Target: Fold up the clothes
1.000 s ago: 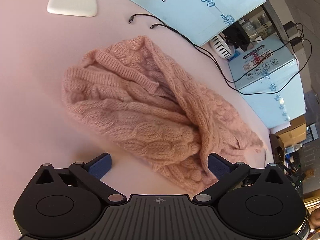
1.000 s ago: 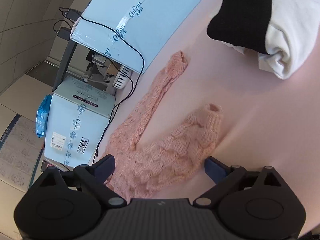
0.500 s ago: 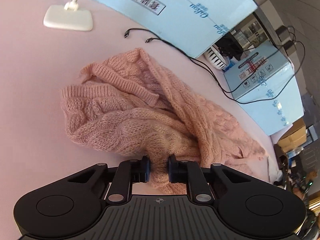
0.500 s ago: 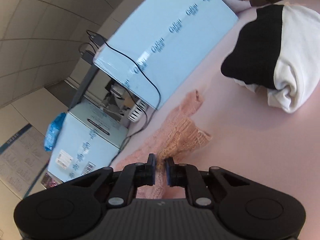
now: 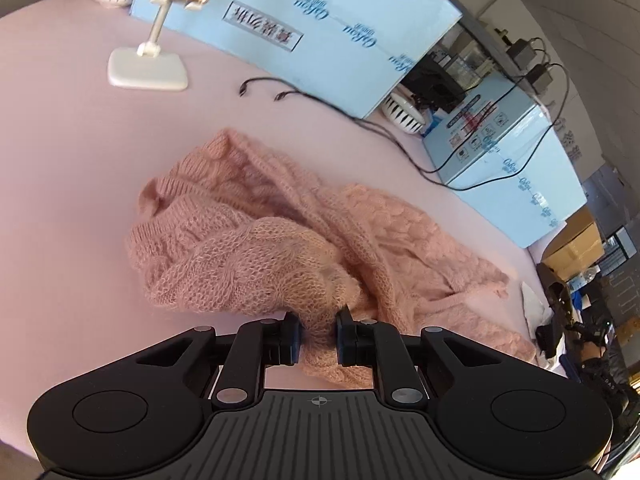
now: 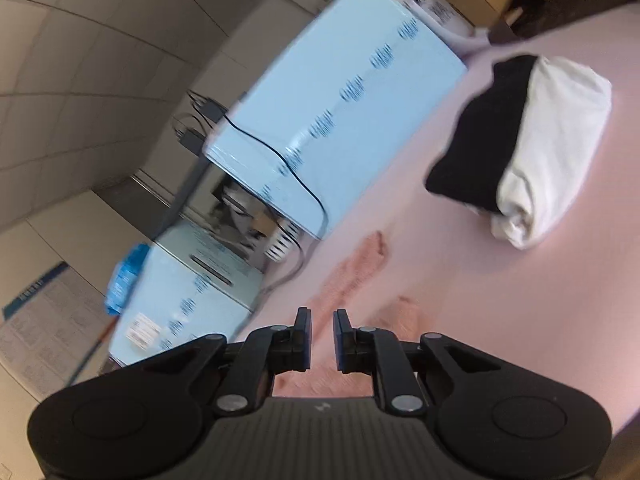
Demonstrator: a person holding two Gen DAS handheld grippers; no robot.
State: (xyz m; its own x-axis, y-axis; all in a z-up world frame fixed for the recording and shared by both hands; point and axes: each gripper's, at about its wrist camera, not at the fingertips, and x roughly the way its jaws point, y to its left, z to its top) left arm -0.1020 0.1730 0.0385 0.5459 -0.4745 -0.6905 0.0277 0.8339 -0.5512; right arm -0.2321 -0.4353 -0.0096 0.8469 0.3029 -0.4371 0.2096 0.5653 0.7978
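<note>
Where both grippers hung spread a second ago, the left gripper point(image 5: 317, 334) now pinches the pink sweater point(image 5: 280, 248); right gripper point(image 6: 321, 338) fingers nearly closed, seemingly on knit; spreading can begin.

Salmon-pink cable-knit wool sweater point(image 5: 280, 248) on a pale pink tabletop point(image 5: 72, 168). Light blue cardboard boxes point(image 5: 320, 36) with dark blue lettering. Folded black-and-white garment point(image 6: 524, 144). White lamp base point(image 5: 148, 74).

Pink worktop point(image 5: 60, 168). On it: crumpled pink knit sweater point(image 5: 248, 240) mid-surface, white stand base point(image 5: 148, 70) and black cable ends point(image 5: 264, 90) near far edge, blue boxes point(image 5: 320, 28) along far edge, folded black-and-white garment point(image 6: 524, 148) well apart from sweater.
</note>
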